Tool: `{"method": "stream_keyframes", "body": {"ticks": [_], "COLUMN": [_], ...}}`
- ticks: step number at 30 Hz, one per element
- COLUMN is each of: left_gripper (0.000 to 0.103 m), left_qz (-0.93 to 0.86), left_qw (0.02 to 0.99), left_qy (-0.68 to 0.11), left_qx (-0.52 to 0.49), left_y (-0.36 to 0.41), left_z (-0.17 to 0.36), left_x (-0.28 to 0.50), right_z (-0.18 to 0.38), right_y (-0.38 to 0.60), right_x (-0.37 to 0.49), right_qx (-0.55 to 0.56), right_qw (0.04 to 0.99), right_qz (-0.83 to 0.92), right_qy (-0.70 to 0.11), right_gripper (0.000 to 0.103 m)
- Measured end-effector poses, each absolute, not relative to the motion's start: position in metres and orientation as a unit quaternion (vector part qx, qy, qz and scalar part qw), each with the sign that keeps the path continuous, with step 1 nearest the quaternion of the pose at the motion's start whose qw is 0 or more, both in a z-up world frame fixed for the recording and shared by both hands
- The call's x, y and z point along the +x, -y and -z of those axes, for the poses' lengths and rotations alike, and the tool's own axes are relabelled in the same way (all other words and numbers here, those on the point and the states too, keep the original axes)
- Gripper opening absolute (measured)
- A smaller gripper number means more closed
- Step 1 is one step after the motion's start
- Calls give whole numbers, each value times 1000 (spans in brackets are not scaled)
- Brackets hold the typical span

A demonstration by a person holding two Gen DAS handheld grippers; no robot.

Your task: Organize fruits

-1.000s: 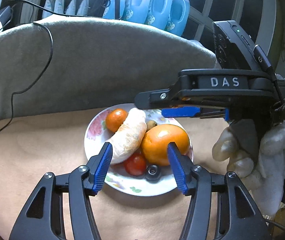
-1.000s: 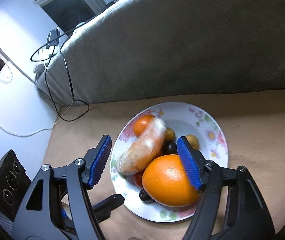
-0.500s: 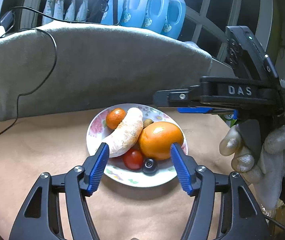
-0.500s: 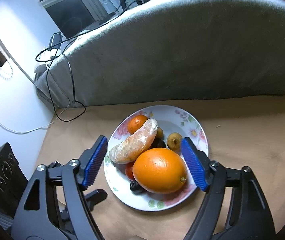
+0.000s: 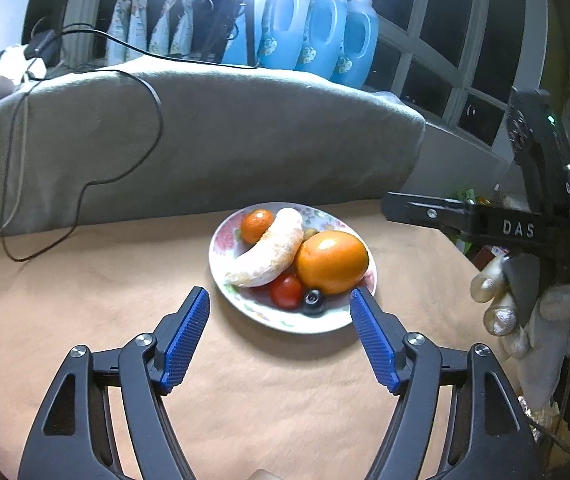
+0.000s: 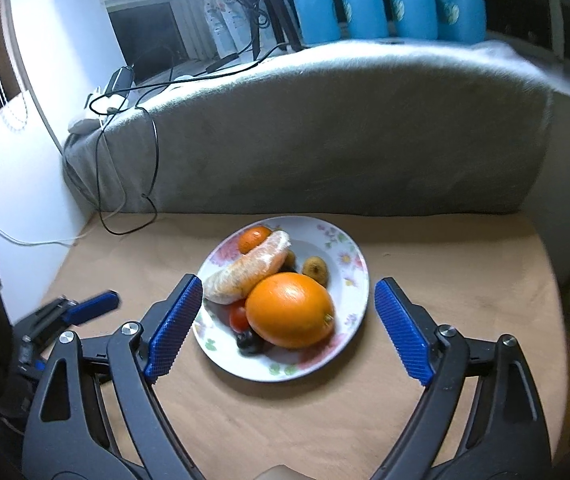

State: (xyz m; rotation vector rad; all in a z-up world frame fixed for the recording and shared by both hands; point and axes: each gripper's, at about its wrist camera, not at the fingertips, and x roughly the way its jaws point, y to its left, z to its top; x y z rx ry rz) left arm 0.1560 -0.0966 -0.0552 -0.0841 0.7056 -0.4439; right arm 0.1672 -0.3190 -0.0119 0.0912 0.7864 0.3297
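Left gripper [image 5: 281, 344] spread wide, nothing between the ribbed blue pads [image 5: 187, 340]; lower centre of the left wrist view, arms cut off by the bottom edge. Right gripper [image 6: 285, 336] likewise wide apart and holding nothing, ribbed blue pads [image 6: 401, 334] flanking the near rim of the plate in frame centre. In the left view, right gripper seen side-on at the right edge, black body lettered DAS, held in a white-gloved hand [image 5: 525, 312]; fingertips there partly out of frame. In the right view, left gripper blurred at the lower left.

Floral plate [image 6: 349, 252], round, glossy white, centre of both views on the tan table [image 6: 445, 280], matte and slightly fuzzy. On it: big orange [image 6: 289, 311], smooth and shiny, nearest the camera; long peeled citrus piece [image 6: 247, 274], pale, under clear wrap, lying diagonally; small tangerine [image 6: 253, 239] behind it, half covered; red cherry tomato [image 6: 239, 317], mostly hidden by the orange; dark round fruit [image 6: 249, 340] at the near rim, hard to identify; small brown-green fruit [image 6: 315, 269], type unclear.

Beyond the plate, grey plush cushion [image 5: 205, 140] across mid-frame, black cable [image 5: 153, 92] draped over it. Blue plastic bottles [image 5: 317, 36] along the top, tops washed out by glare.
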Motion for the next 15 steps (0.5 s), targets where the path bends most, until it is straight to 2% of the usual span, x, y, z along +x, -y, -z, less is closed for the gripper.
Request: {"method": "stream_keyframes", "body": {"ticks": [4, 7, 15], "left_gripper": [73, 79, 79], "left_qz": [204, 199, 177], "left_qw": [914, 916, 925], "left_qy": [-348, -346, -336], "left_qx": [-40, -33, -32], "left_y": [90, 86, 78], "left_z": [52, 50, 44], "left_x": [148, 140, 121], "right_z": [9, 5, 1], "right_y": [316, 314, 316], "right_x": [148, 135, 108], "right_qx": [21, 7, -5], "right_qw": [918, 925, 935], "right_qz": [-149, -137, -106], "right_qy": [-368, -355, -338], "right_gripper": [99, 100, 100]}}
